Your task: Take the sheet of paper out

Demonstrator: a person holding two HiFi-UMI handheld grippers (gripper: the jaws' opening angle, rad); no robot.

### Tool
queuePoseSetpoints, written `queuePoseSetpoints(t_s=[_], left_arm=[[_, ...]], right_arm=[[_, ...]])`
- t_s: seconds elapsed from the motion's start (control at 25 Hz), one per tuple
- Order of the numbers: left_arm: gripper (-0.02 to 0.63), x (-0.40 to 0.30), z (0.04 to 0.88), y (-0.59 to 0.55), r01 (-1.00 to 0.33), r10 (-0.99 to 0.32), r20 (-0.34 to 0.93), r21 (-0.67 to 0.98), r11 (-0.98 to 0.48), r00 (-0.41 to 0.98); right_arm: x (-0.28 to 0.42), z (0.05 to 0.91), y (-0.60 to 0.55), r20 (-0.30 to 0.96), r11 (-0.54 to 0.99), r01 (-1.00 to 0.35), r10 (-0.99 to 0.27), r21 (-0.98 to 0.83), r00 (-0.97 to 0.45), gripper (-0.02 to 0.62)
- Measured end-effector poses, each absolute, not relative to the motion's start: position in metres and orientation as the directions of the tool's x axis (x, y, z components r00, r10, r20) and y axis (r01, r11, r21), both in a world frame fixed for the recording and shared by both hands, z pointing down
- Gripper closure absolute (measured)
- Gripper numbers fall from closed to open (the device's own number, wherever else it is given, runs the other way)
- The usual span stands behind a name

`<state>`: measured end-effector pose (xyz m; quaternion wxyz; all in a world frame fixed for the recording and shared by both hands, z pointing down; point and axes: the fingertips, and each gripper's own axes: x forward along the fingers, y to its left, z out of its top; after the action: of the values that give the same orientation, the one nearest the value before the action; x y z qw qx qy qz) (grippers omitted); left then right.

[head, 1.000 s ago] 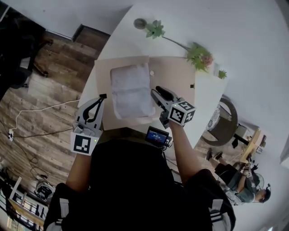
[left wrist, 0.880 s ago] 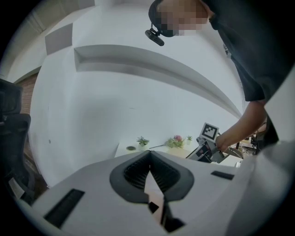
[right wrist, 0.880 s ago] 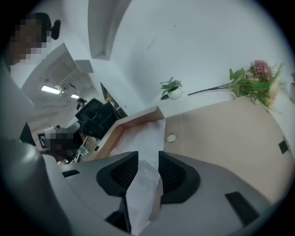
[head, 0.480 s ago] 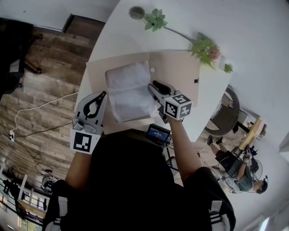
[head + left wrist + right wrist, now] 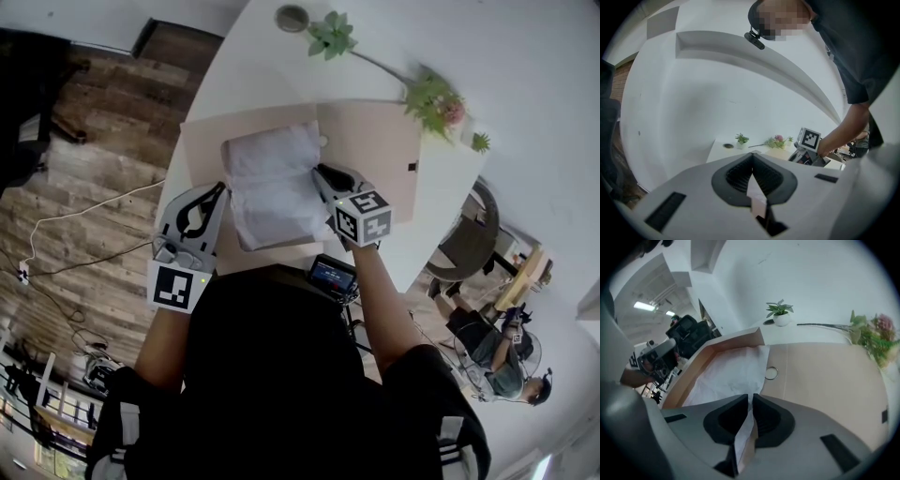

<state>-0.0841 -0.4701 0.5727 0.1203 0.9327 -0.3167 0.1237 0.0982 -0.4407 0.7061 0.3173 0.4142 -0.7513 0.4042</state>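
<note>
Spreading across the head view, the white table (image 5: pixel 281 75) carries an opened cardboard box (image 5: pixel 375 155), its flap laid flat toward the plants. The sheet of paper (image 5: pixel 272 183) lies crumpled in the box's left half, not yet lifted out. A small metal ring (image 5: pixel 771 373) sits just beside the sheet's far right corner.

The right gripper (image 5: pixel 322 173) points steeply down at the sheet's right edge. Its jaws have just been closing, and they now stand almost together with a strip of white paper running through the narrow gap. I judge that they are nipping that edge. The left gripper (image 5: pixel 222 187) hovers at the box's left edge with its jaws pressed together on nothing. Whether it touches the cardboard I cannot tell.

The bite looks shallow and takes only the margin of a thin sheet. A quick or sideways pull could tear it, or let it slide free of the pads. Nothing visibly pins the box, so if the paper catches on a wall the whole box may drag or tip with it. The ring lies near enough to be flicked away as the edge rises.
</note>
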Motion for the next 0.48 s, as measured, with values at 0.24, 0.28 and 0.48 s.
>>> queuePoseSetpoints(t_s=[0.24,0.28,0.48], left_arm=[[0.603,-0.083,0.568,-0.470,-0.629,-0.572,0.304,0.135,-0.766,0.762],[0.603,-0.084,0.566,-0.469,-0.628,-0.572,0.304,0.129,-0.768,0.762],[0.603,-0.088,0.558,-0.467,-0.639,-0.586,0.298,0.122,-0.759,0.753]], right_arm=[[0.103,0.706,-0.442,0.811,0.333,-0.884,-0.382,-0.327,-0.444,0.581],[0.103,0.704,-0.441,0.806,0.331,-0.884,-0.389,-0.330,-0.446,0.581],[0.113,0.686,-0.436,0.774,0.323,-0.890,-0.451,-0.323,-0.445,0.583]])
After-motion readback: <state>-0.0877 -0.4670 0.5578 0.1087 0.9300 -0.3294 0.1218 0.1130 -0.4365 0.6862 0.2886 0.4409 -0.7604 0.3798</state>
